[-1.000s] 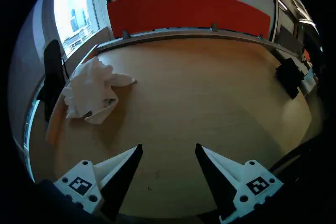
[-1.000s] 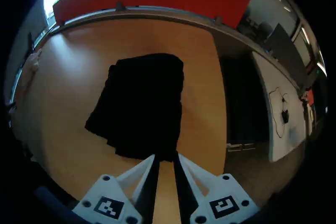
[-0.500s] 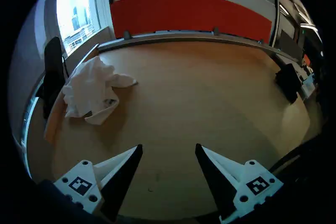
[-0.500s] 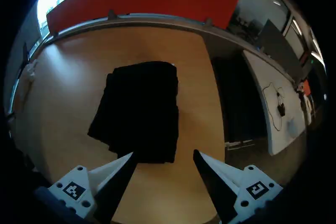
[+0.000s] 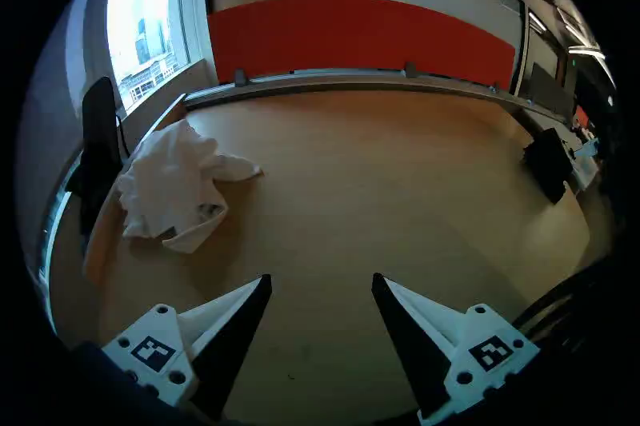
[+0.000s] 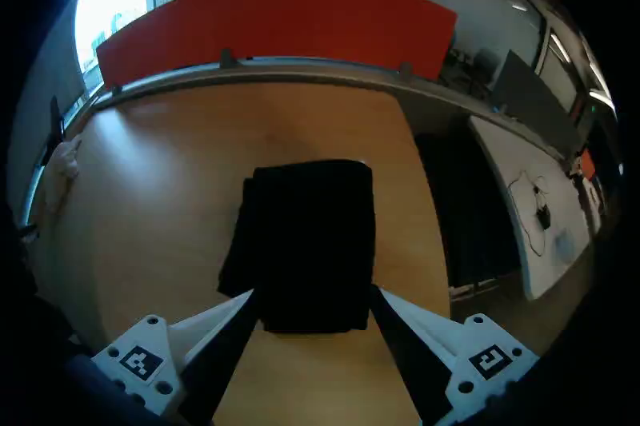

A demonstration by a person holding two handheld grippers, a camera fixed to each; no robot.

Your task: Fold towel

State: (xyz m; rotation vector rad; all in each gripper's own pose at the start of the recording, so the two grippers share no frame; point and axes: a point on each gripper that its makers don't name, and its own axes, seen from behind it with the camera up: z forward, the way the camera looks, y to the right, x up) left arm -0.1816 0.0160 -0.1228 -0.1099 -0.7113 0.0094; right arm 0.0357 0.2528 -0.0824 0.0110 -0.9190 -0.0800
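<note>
Pointing across the wooden table [image 5: 360, 186], your left gripper [image 5: 320, 278] has its two fingers spread wide, with bare tabletop between them and nothing gripped. A crumpled white cloth [image 5: 176, 182] lies to the far left of it, near the table's left edge, beside a black chair [image 5: 100, 134] and below a bright window [image 5: 148, 26]. A red partition [image 5: 360, 34] runs along the table's far edge. At the table's far right rim sits a dark shape [image 5: 550, 162], too small in the left gripper view to make out.

Your right gripper [image 6: 312, 290] is likewise spread apart and grips nothing. The black towel [image 6: 308, 234], folded into a neat rectangle, lies flat on the table straight ahead of it, toward the table's right side. Its near edge sits between the two fingertips; whether they touch the fabric, you cannot tell. Off the table's right edge stands a white desk [image 6: 524, 226] with a cable [image 6: 538, 201] on it.
</note>
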